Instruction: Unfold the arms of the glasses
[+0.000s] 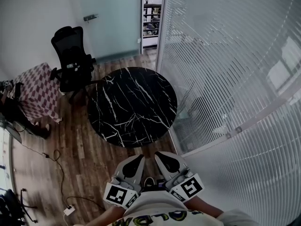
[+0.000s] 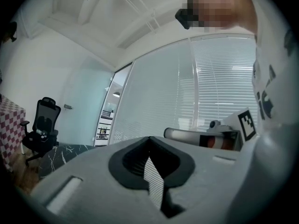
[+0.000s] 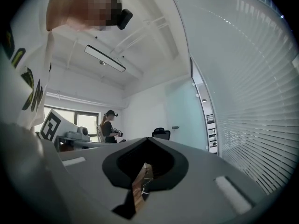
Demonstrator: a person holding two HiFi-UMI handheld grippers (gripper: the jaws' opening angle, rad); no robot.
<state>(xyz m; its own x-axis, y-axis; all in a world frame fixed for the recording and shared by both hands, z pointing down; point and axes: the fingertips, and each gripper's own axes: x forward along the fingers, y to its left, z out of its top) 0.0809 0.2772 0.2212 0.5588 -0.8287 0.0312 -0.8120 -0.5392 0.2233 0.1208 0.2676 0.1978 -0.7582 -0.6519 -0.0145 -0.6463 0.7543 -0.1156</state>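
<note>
No glasses show in any view. A round black marble table (image 1: 131,102) stands ahead of me on the wood floor, and I make out nothing on its top. Both grippers are held close to my body, short of the table's near edge, pointing level. My left gripper (image 1: 137,158) is shut with nothing between its jaws; in its own view the tips (image 2: 149,139) meet. My right gripper (image 1: 162,155) sits just beside it, also shut and holding nothing, with its tips (image 3: 147,141) touching. Each gripper appears at the edge of the other's view.
A black office chair (image 1: 70,55) stands behind the table on the left, next to a table with a checked cloth (image 1: 35,91). A glass wall with blinds (image 1: 225,79) runs along the right. Cables (image 1: 56,159) lie on the floor. A person (image 3: 108,127) stands far off.
</note>
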